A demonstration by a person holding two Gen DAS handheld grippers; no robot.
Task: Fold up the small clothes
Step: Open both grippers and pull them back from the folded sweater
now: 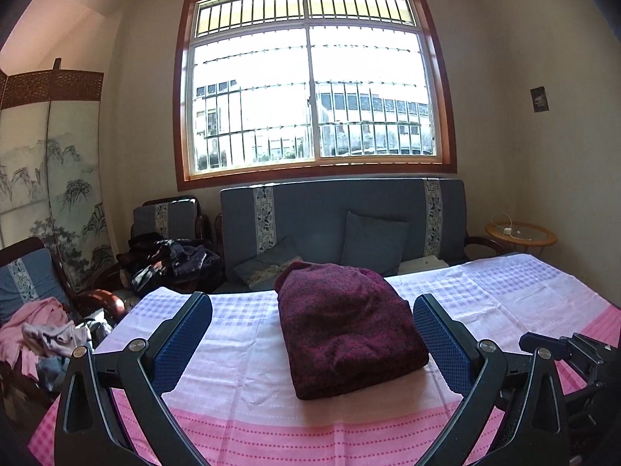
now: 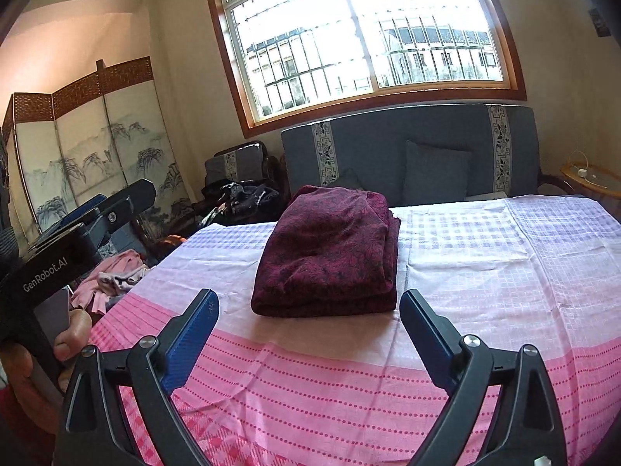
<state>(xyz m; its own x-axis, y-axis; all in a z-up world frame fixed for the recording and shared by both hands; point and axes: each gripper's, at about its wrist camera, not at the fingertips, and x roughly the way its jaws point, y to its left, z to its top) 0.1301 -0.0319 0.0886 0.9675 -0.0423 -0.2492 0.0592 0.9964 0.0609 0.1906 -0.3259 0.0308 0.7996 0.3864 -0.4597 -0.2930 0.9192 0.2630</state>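
The left tool [image 1: 312, 312] stands with its jaws wide and nothing between the blue textured pads [image 1: 180, 343]; it hangs above the near edge of the counter, clear of the cloth. The right tool [image 2: 308, 310] is likewise spread wide and empty, also over the near edge. In the right wrist view a hand [image 2: 68, 334] grips the left tool's black handle at the counter's left side.

Just beyond both tools, about midway across the counter and short of its far edge, lies the folded maroon garment [image 1: 345, 326]. It sits as a compact, thick rectangular bundle of several layers with a rounded fold along its near side and stacked edges on its right. The fabric looks soft and woven, with a dark leafy pattern; it should be light, limp and not slippery, likely to sag or unfold if lifted by one corner. A hold on the layered right edge, or one tool on each side of the bundle, looks safest for keeping it together.

The counter wears a thin pink and lilac checked tablecloth [image 2: 485, 256], slightly creased, which could bunch under a pad. Off the left edge sits a loose pile of pink clothes [image 1: 42, 330].
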